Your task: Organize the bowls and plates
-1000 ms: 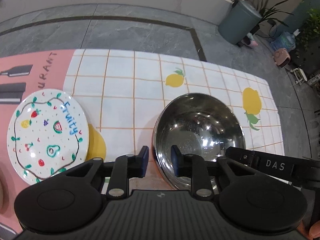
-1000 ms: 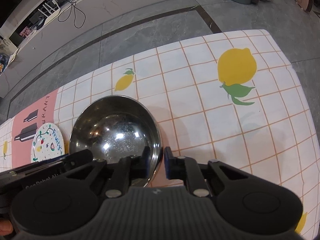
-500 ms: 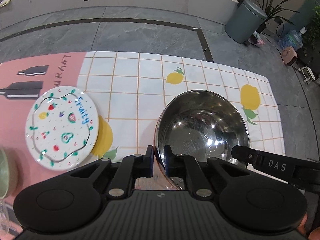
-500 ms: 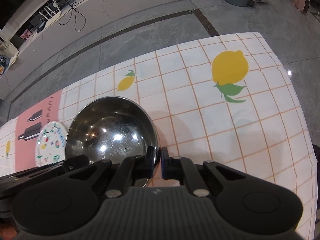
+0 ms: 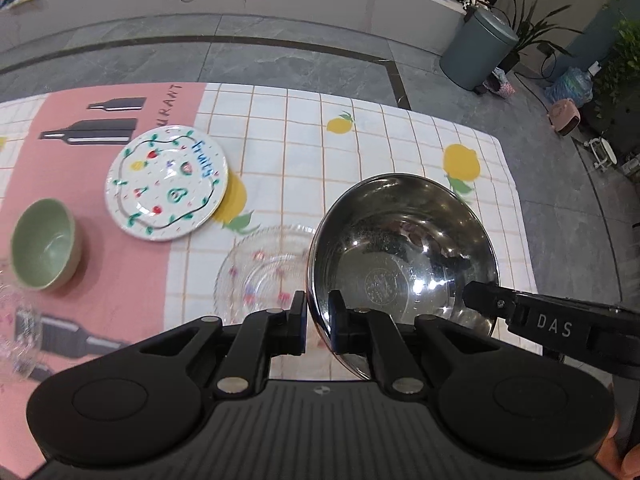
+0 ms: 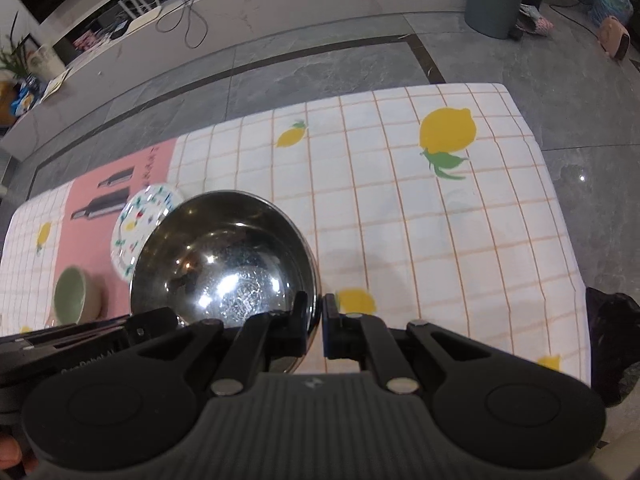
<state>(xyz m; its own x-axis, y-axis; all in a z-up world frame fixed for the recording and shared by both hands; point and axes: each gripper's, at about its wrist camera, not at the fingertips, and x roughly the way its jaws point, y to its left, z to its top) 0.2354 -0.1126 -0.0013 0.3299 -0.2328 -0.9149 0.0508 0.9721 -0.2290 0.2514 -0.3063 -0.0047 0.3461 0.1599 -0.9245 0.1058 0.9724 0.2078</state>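
Both grippers clenched on opposite rims of the steel bowl [image 5: 404,256], left gripper [image 5: 318,320] near-left edge, right gripper [image 6: 319,320] right edge, holding it above the lemon tablecloth [image 6: 440,220], probably two-handed for balance, glass plate [image 5: 260,276] below.

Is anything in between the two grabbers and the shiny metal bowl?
No. The left gripper and the right gripper each pinch the steel bowl rim directly, on opposite sides, with nothing between.
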